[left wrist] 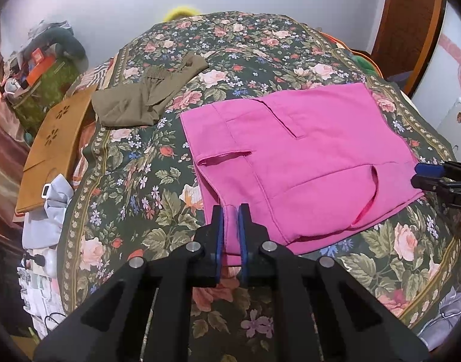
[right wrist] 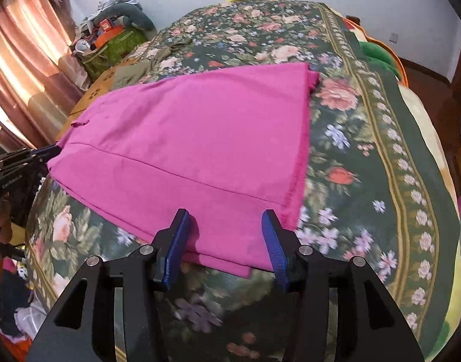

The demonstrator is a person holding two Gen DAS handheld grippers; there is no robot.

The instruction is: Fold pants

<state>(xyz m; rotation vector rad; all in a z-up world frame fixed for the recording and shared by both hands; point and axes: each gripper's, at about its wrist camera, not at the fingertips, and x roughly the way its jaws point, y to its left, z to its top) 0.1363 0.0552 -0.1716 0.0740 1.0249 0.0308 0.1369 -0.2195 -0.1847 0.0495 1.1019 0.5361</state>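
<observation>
Lying flat on the flowery bed [left wrist: 134,181], the pink pants [left wrist: 305,157] are stretching long from left to right across the middle of the left wrist view. The left gripper [left wrist: 231,211] is pinching the near edge at the bottom centre. The right gripper [right wrist: 225,215] is hanging with jaws spread over the near pink edge, not squeezing yet.

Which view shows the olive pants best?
The left wrist view: the olive pants lie folded in full sight on the bedspread, elastic waistband visible. The right wrist view shows only a blurred sliver of them, mostly hidden behind the pink pants.
</observation>
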